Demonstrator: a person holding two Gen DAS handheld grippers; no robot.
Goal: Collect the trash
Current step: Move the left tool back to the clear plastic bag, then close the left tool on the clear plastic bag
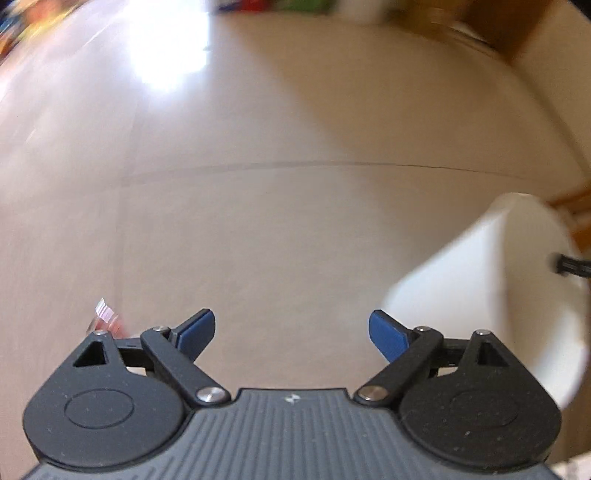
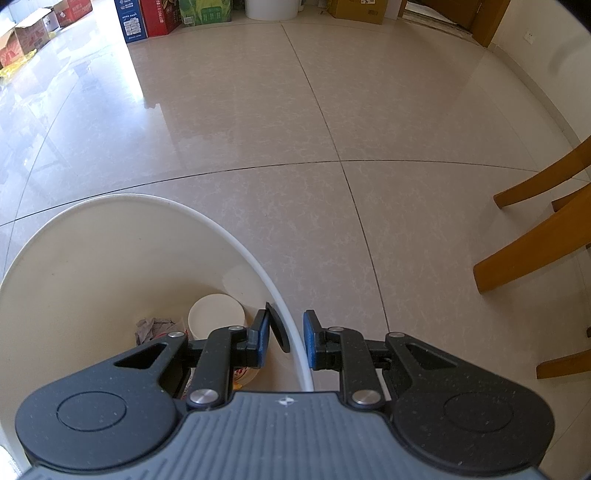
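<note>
- Over the tiled floor (image 1: pixel 280 229), the left hand-held gripper (image 1: pixel 291 334) is spread wide, holding nothing; a pinkish wrapper (image 1: pixel 105 319) lies just beside its left finger.
- Right hand-held gripper (image 2: pixel 286 341) pinches the white bin (image 2: pixel 110 266) rim.
- Inside the bin lie a paper cup (image 2: pixel 216 320) and crumpled scraps (image 2: pixel 153 326).
- Wooden chair legs (image 2: pixel 535 254) stand at the right.

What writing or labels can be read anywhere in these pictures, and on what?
None can be read.
Blue box: white print, too small.
Red box: print, too small.
Green box: print, too small.
Cardboard boxes: red marks, blurred.
Cup in the bin: red print, mostly hidden.
Left wrist view: all blurred.
</note>
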